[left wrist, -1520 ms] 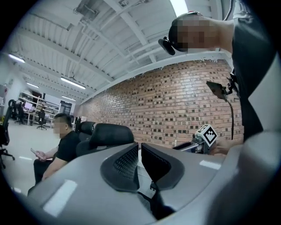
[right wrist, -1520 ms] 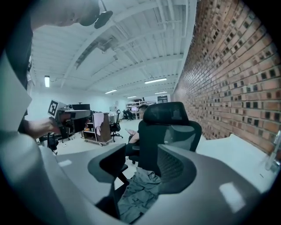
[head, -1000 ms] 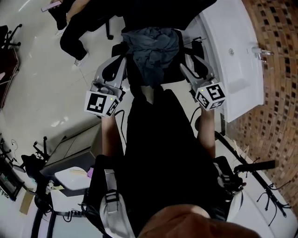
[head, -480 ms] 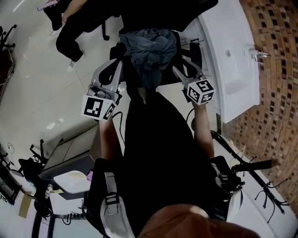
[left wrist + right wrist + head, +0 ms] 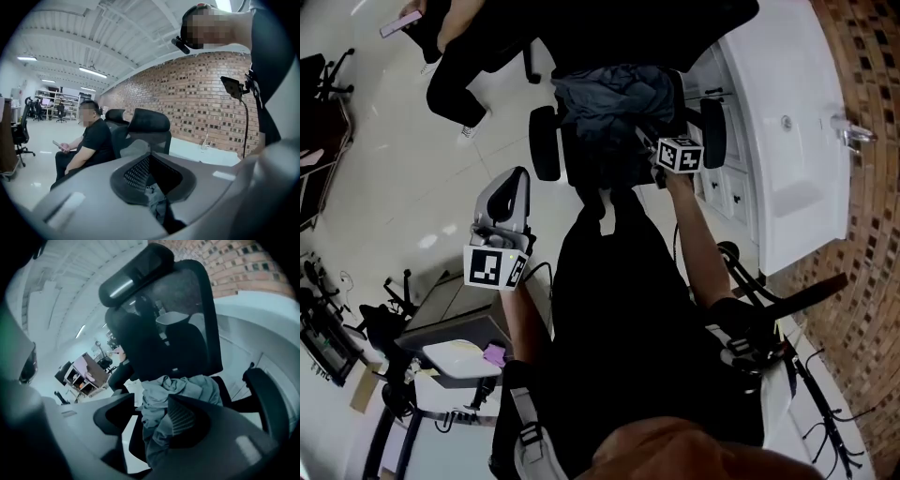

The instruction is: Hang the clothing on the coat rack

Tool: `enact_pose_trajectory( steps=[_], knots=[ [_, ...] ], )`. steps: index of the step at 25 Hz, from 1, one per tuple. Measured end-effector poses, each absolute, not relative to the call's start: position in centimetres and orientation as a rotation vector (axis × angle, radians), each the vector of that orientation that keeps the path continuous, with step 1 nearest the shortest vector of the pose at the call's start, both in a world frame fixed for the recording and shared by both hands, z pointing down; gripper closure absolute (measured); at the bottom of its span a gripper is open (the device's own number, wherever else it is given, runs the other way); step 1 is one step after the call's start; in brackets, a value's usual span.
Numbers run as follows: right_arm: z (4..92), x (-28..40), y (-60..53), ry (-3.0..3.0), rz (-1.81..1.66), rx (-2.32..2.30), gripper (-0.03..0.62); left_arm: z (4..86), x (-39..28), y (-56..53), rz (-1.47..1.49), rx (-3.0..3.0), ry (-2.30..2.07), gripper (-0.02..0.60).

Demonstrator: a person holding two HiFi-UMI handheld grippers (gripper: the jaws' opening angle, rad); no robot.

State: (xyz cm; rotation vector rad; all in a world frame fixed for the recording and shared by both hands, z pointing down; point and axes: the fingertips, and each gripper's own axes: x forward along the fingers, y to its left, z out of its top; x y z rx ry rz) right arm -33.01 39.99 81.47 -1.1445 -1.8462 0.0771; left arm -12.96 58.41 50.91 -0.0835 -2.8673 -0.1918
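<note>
Two tongs are in use, and they sit well apart. The right tongs reach to the front edge of the chair seat. There the clothing, a crumpled grey-blue heap, lies on the seat against the black backrest. In the right gripper view the jaws stand wide apart with a hanging fold of the clothing between them. The cloth touches the ribbed pad of one jaw, while a pale gap shows between it and the other jaw, so the fold is not pinched. The left tongs are held off to the chair's left, over the floor and clear of the clothing. In the left gripper view the jaws are released with a narrow gap that holds nothing. Through that gap a scrap of the clothing shows farther off, below the chair's headrest. Just right of the chair stands a white cabinet against a brick wall. Beyond the chair, a seated person in black holds a phone.
</note>
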Motion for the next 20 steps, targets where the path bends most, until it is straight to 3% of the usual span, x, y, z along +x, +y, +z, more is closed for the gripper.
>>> enact_pose_trajectory(
  steps=[5,11,18,20],
  knots=[
    [90.9,-37.6,42.9,-1.738,0.335,-0.979,0.375,52.6,-15.6,55.5,-0.126,-0.013,-2.778,0.577],
    [95.3,-37.3,47.9,-1.679,-0.583,-1.467,0.375,56.4,-16.0,52.9,-0.109,0.048,-2.621,0.577],
    [101.1,-36.6,49.9,-1.348,-0.962,-1.614,0.375,57.7,-15.7,53.1,-0.147,0.055,-2.579,0.577],
    [100.7,-35.7,49.3,-1.283,-0.955,-1.641,0.562,57.9,-15.8,53.0,-0.159,0.055,-2.575,0.577]
  ],
)
